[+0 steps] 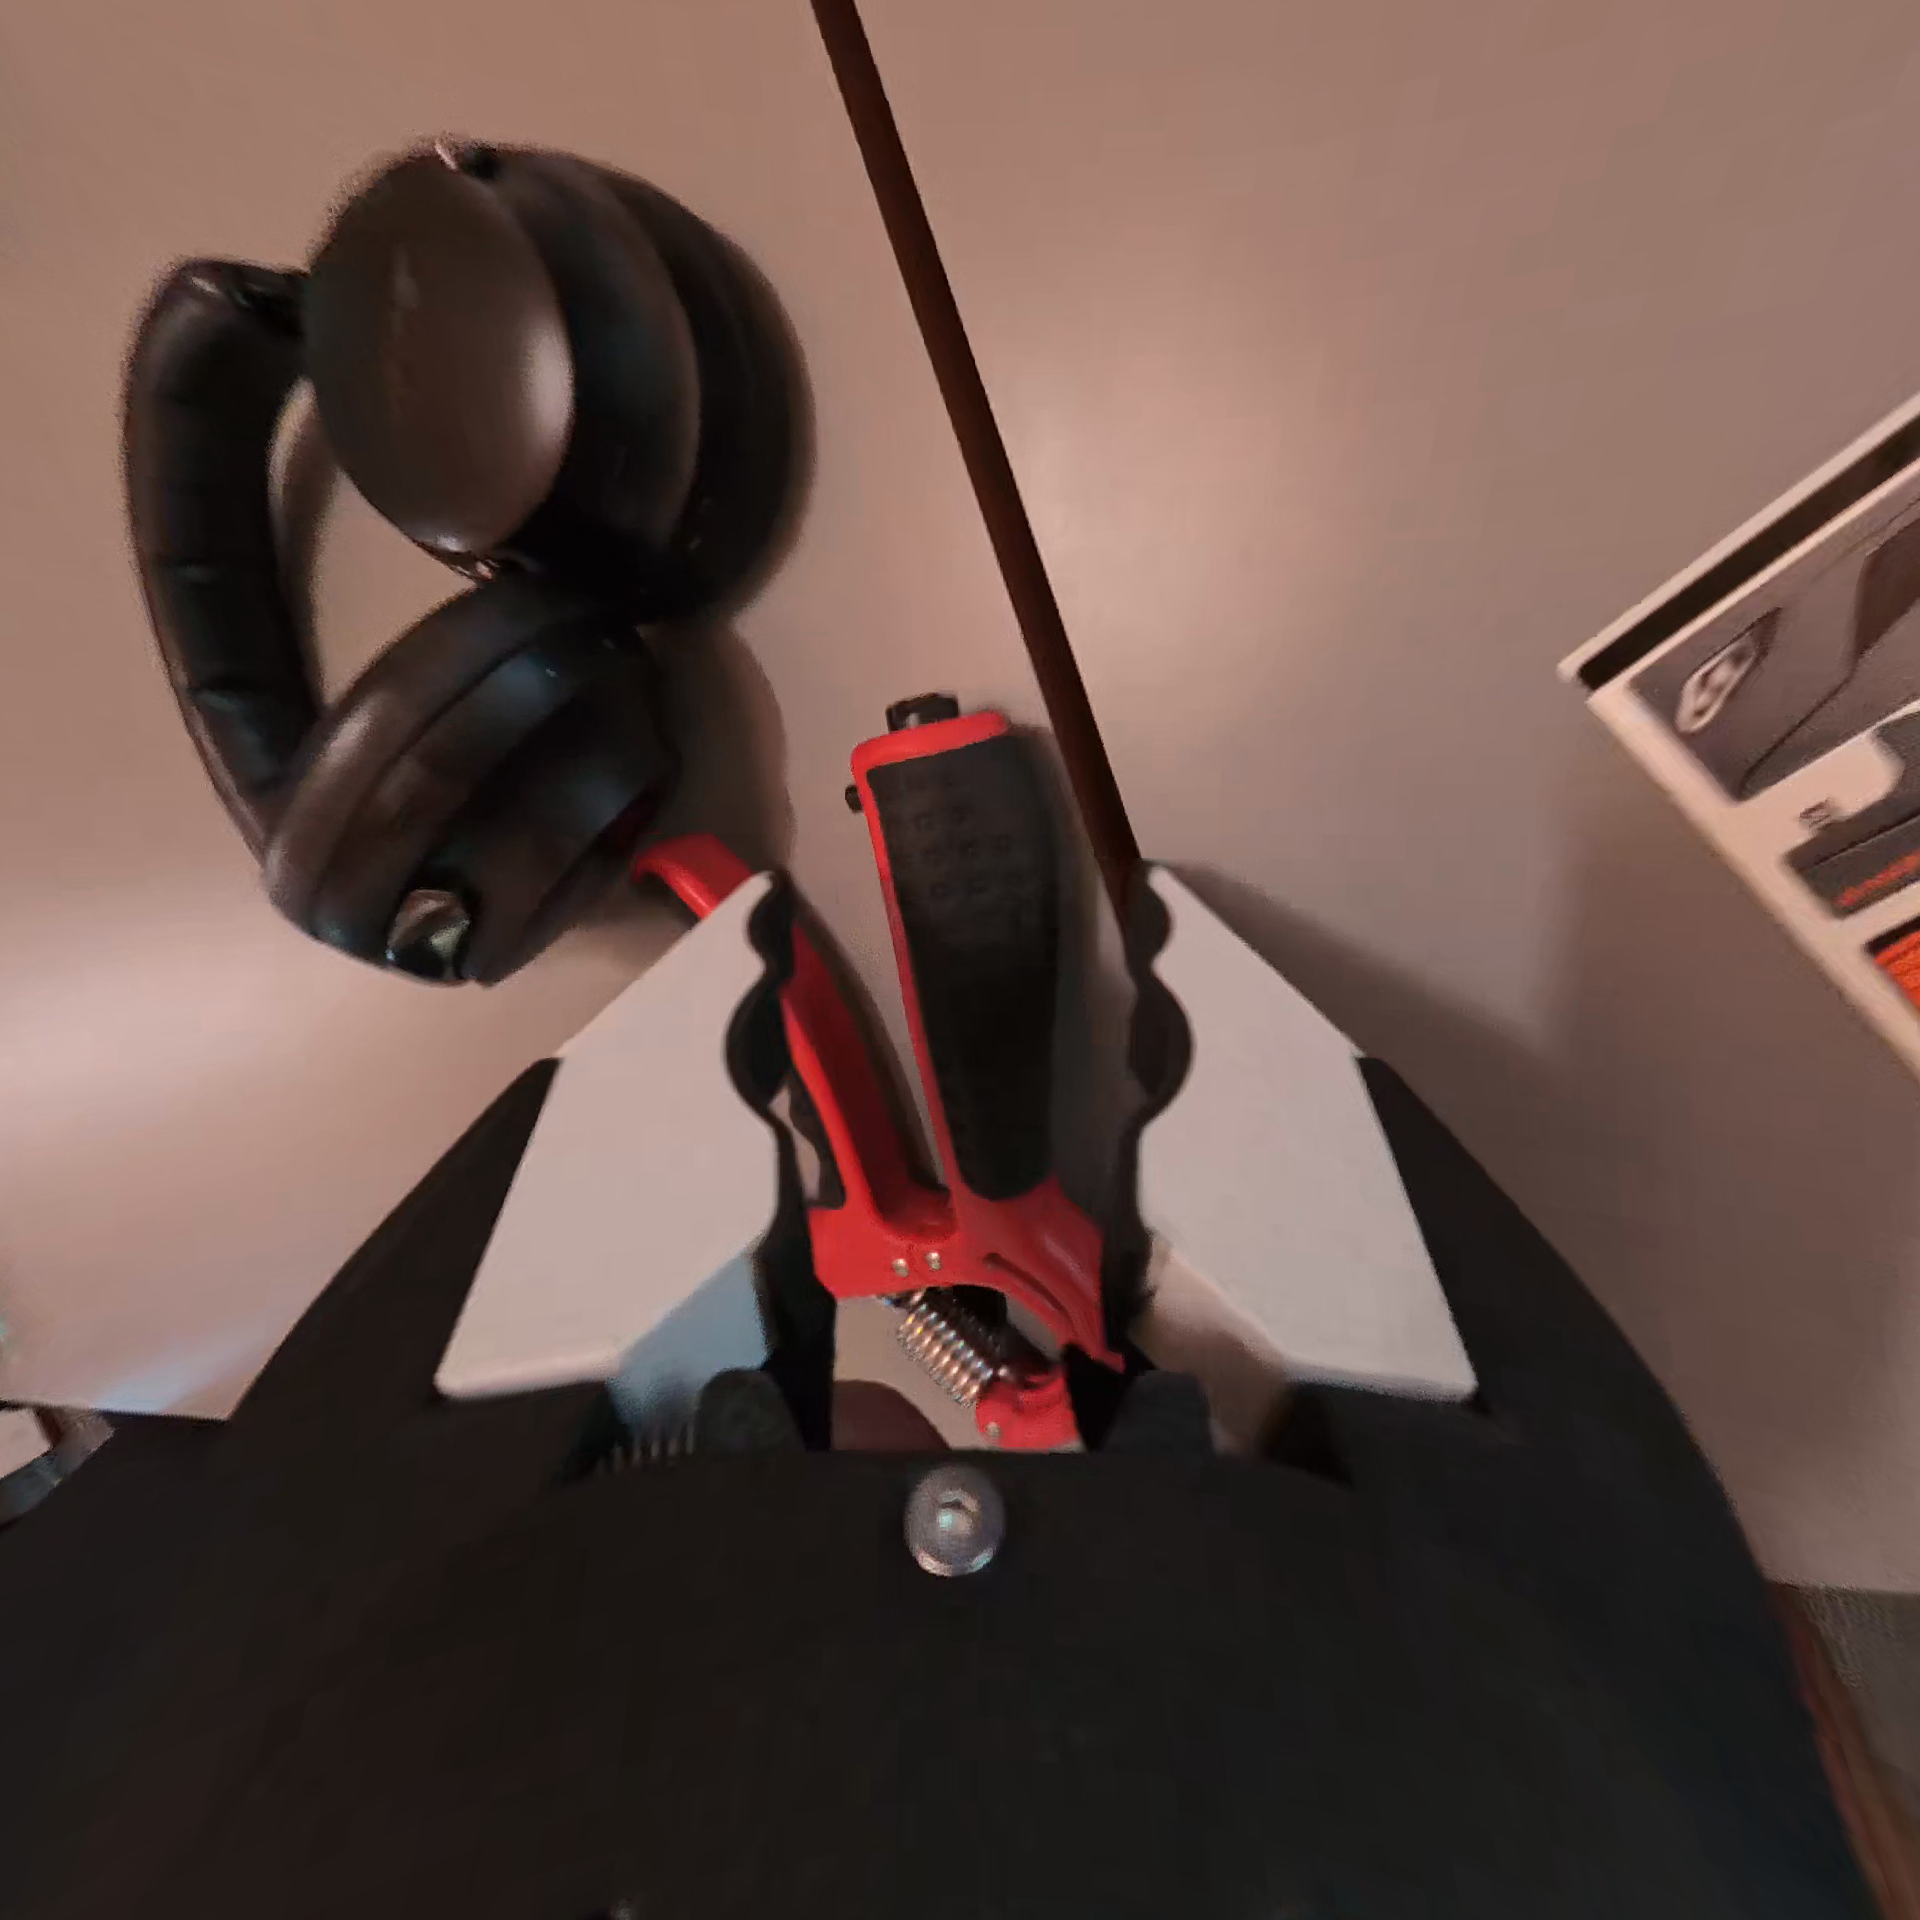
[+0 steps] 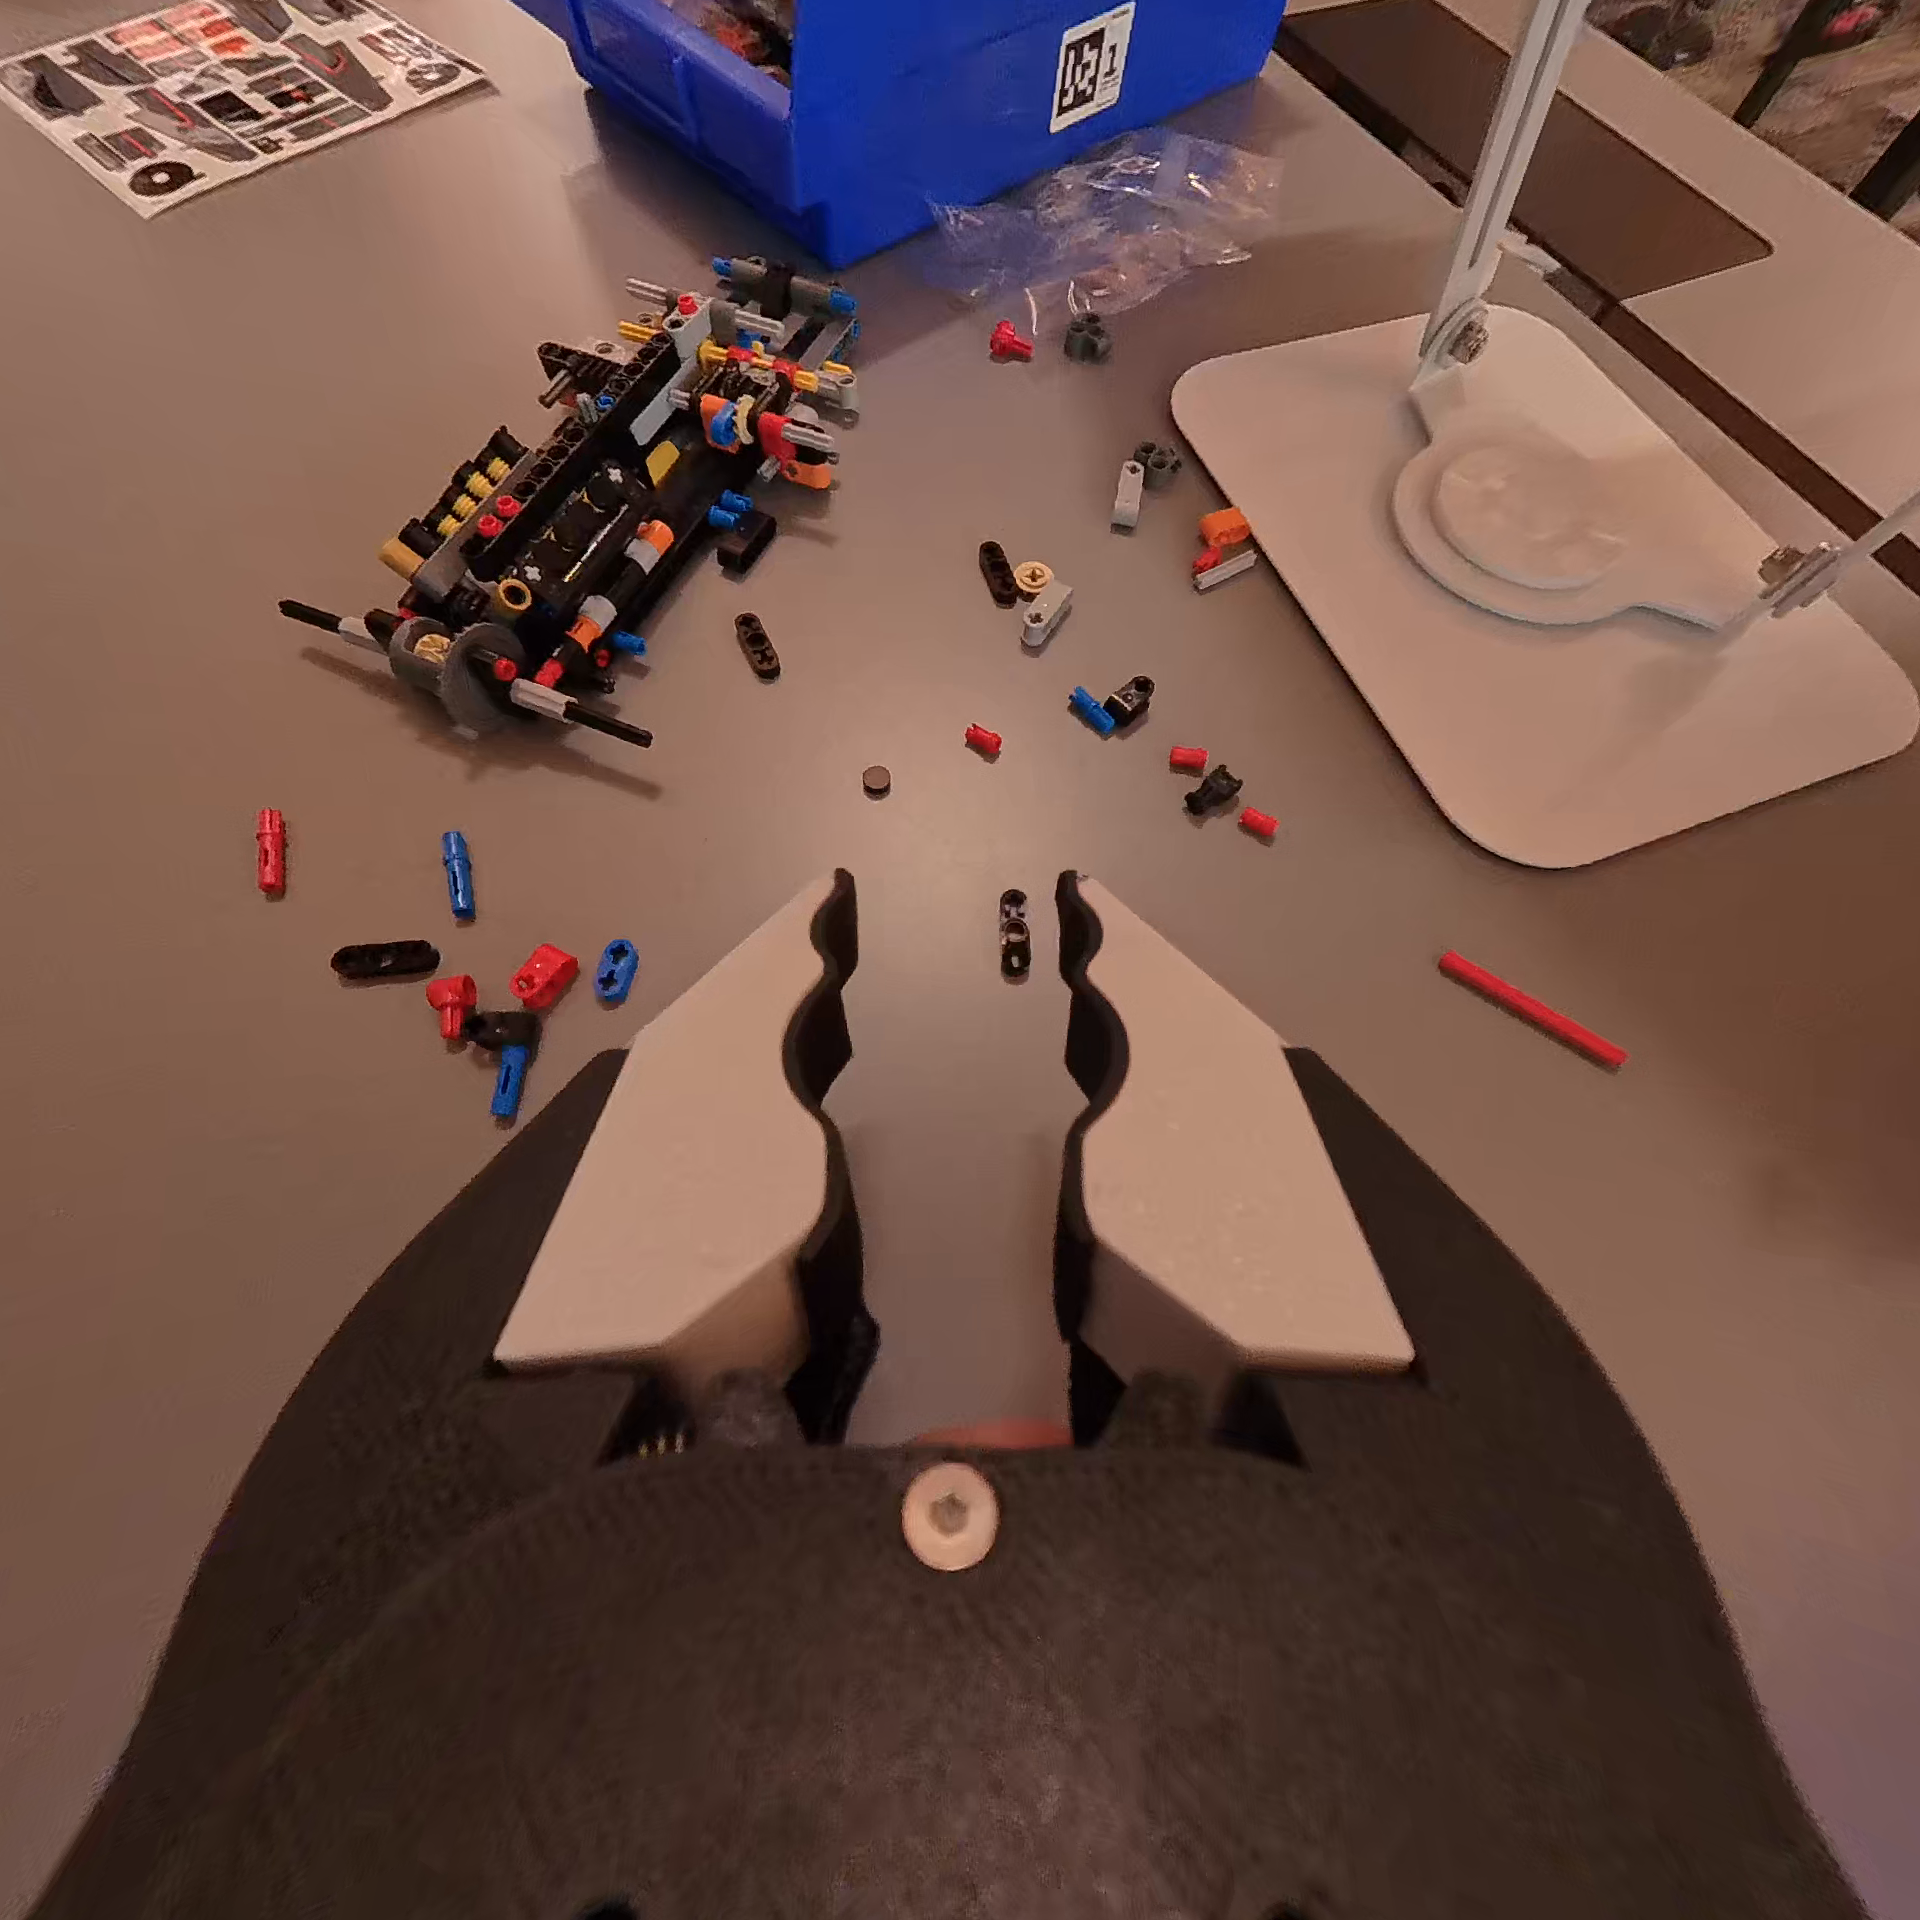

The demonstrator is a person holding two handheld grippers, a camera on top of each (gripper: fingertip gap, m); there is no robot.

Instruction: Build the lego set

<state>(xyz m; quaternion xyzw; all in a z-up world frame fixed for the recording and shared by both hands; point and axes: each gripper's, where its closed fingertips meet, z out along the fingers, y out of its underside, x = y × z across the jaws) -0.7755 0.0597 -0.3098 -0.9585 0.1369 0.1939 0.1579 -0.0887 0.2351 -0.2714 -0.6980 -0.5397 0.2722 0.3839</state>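
Observation:
In the right wrist view, the partly built lego chassis (image 2: 613, 499) lies on the grey table (image 2: 156, 520) at the upper left. My right gripper (image 2: 956, 888) is open and empty, low over the table. A small black connector (image 2: 1013, 930) lies between its fingertips, close to the right finger. Loose red, blue and black pieces (image 2: 499, 987) lie to its left, and more pieces (image 2: 1101, 707) lie ahead. In the left wrist view, my left gripper (image 1: 964, 883) has its jaws wide apart over a red and black hand tool (image 1: 966, 1039). One tool handle runs under the left finger.
A blue bin (image 2: 935, 104), a clear plastic bag (image 2: 1112, 208) and a sticker sheet (image 2: 229, 94) sit at the back. A white stand base (image 2: 1538, 582) is at the right, with a red axle (image 2: 1532, 1008) near it. In the left wrist view, black headphones (image 1: 447, 582), a dark rod (image 1: 966, 416) and a booklet (image 1: 1787, 748). One gripper's finger ends stand about 70 cm off the other's. The left tips stand about 8 cm off the dark rod (image 1: 966, 416).

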